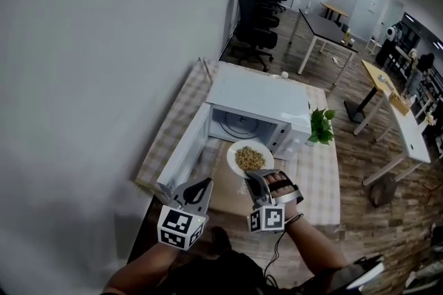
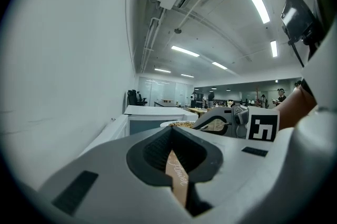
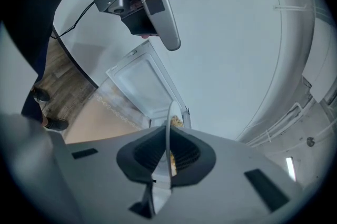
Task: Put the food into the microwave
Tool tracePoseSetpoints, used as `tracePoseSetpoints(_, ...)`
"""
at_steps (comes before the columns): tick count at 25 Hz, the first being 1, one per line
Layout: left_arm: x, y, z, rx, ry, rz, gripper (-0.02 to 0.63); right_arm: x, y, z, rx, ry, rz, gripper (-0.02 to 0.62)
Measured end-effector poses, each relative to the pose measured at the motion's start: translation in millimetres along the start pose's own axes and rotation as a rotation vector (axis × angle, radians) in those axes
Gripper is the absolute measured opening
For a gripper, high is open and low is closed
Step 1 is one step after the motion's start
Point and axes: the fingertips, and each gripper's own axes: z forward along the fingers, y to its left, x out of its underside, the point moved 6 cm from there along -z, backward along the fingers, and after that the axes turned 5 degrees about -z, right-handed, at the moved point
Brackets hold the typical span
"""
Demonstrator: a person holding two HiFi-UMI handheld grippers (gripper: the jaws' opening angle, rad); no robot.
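Observation:
A white plate (image 1: 250, 158) of yellowish-brown food hangs just in front of the white microwave (image 1: 257, 101). The microwave's door (image 1: 185, 152) stands swung open to the left, and its cavity shows behind the plate. My right gripper (image 1: 258, 179) is shut on the plate's near rim. In the right gripper view the rim (image 3: 169, 120) runs edge-on between the jaws of the right gripper (image 3: 167, 139). My left gripper (image 1: 200, 190) is shut and holds nothing, low beside the open door. In the left gripper view the left gripper (image 2: 170, 132) points toward the plate (image 2: 180, 124).
The microwave stands on a table with a checked cloth (image 1: 173, 124), and a brown mat (image 1: 227, 202) lies in front of it. A small potted plant (image 1: 320, 126) sits right of the microwave. A bare wall runs along the left. Desks and black chairs (image 1: 255, 6) stand beyond.

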Motion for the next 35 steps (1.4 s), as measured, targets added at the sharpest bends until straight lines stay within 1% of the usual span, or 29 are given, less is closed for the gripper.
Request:
tracePoseSetpoints(6,1,19,35,-0.033,0.038,-0.013,0.009,27,-3,49,-0.031,-0.011,0.007,0.025)
tracePoseSetpoints(14,6,34,86,-0.062,0.084,-0.046,0.009,65,6,111,-0.073,-0.034,0.023,0.025)
tracePoseSetpoints(20,10,41,114,-0.089,0.114,-0.045,0.009,89,13,148,-0.105,-0.039,0.034,0.025)
tracePoseSetpoints(24,15,46,122,-0.123,0.146,-0.036,0.009,95,21,172,-0.129,-0.051,0.045,0.025)
tracePoseSetpoints(28,20,47,134,-0.136,0.149,-0.033,0.009,103,29,193,-0.145,-0.052,0.043,0.025)
tracePoseSetpoints(33,28,50,140,-0.172,0.179,-0.082,0.009,108,37,217,-0.160,-0.075,0.058,0.025)
tracePoseSetpoints(35,29,50,142,-0.186,0.194,-0.082,0.009,110,39,224,-0.170,-0.080,0.059,0.025)
